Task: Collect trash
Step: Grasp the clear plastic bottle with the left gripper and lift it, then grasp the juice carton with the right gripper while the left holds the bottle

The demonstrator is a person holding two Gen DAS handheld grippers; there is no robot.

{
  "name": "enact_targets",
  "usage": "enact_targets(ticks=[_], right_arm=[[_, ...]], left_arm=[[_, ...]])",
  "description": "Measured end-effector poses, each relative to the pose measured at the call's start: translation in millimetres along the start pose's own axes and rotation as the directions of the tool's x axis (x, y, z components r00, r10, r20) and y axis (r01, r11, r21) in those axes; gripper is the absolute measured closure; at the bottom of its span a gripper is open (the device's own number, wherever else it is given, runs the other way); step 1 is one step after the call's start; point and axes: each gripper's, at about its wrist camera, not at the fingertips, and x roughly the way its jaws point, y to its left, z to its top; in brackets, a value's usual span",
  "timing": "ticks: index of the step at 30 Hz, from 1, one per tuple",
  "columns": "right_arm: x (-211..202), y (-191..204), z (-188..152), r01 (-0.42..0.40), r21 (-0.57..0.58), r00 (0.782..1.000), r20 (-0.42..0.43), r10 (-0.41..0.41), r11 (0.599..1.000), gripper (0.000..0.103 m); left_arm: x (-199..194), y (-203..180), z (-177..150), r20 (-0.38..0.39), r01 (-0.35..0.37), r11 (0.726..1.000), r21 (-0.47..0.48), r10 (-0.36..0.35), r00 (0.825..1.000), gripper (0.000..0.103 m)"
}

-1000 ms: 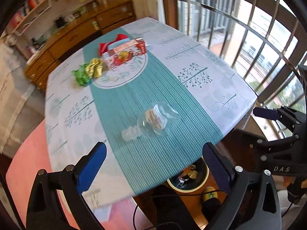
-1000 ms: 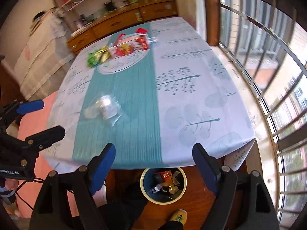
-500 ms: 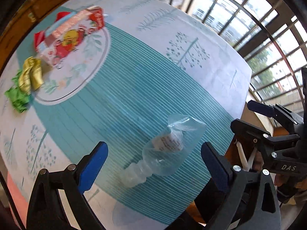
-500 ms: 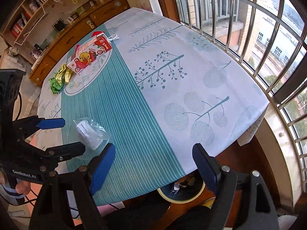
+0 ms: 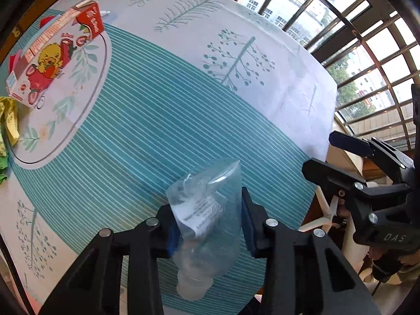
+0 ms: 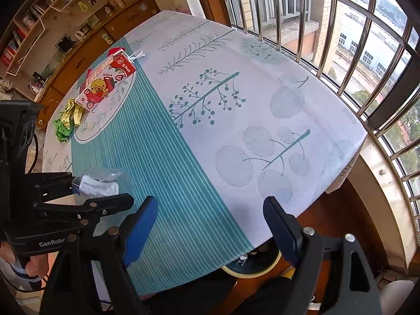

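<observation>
My left gripper was closing on the crushed clear plastic bottle at the table's near edge, mid-body, light, thin-walled, squashy and likely slippery, while my right gripper hung spread, empty.

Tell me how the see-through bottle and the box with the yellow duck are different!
The clear bottle is see-through and squashed; the duck box is red, white and brightly printed, and keeps its boxy shape. The bottle sits at the near end of the table between the fingers of the left gripper, whose jaws are closing on it; nothing touches the box at the far end. Both lie on the teal tablecloth.
</observation>
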Motion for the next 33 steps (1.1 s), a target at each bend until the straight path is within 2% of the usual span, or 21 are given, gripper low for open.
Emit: enact_targets(ticks=[5, 8, 13, 16, 19, 22, 25, 29, 33], right_arm=[[6, 18, 15, -0.026, -0.054, 1.0, -0.01, 0.026, 0.998, 0.02], [7, 38, 31, -0.042, -0.123, 0.999, -0.003, 0.041, 0.992, 0.02], [10, 82, 70, -0.066, -0.258, 0.997, 0.03, 0.076, 0.964, 0.02], [14, 116, 98, -0.067, -0.379, 0.994, 0.054, 0.095, 0.923, 0.02], [21, 158, 122, -0.038, -0.528, 0.991, 0.092, 0.102, 0.848, 0.02], [31, 197, 141, 0.017, -0.658, 0.984, 0.143, 0.102, 0.753, 0.02], [47, 229, 157, 0.068, -0.766, 0.984, 0.159, 0.085, 0.639, 0.02], [74, 260, 165, 0.111, -0.886, 0.99, 0.137, 0.026, 0.451, 0.02], [94, 277, 160, 0.076, -0.961, 0.997, 0.071, -0.029, 0.265, 0.02]], left_arm=[[-7, 14, -3, 0.007, -0.055, 0.996, -0.066, 0.055, 0.998, 0.08], [-19, 30, -7, 0.027, -0.068, 0.987, -0.143, 0.073, 0.997, 0.081], [-53, 73, -15, 0.109, -0.077, 0.947, -0.311, 0.116, 0.987, 0.081], [-77, 102, -17, 0.16, -0.078, 0.912, -0.402, 0.154, 0.975, 0.081], [-102, 132, -17, 0.203, -0.071, 0.87, -0.488, 0.192, 0.96, 0.081], [-121, 161, -19, 0.228, -0.054, 0.838, -0.543, 0.209, 0.951, 0.081], [-128, 184, -23, 0.237, -0.045, 0.811, -0.584, 0.224, 0.945, 0.081], [-126, 207, -31, 0.23, -0.031, 0.77, -0.638, 0.229, 0.946, 0.081], [-116, 231, -34, 0.212, -0.019, 0.722, -0.692, 0.228, 0.95, 0.081]])
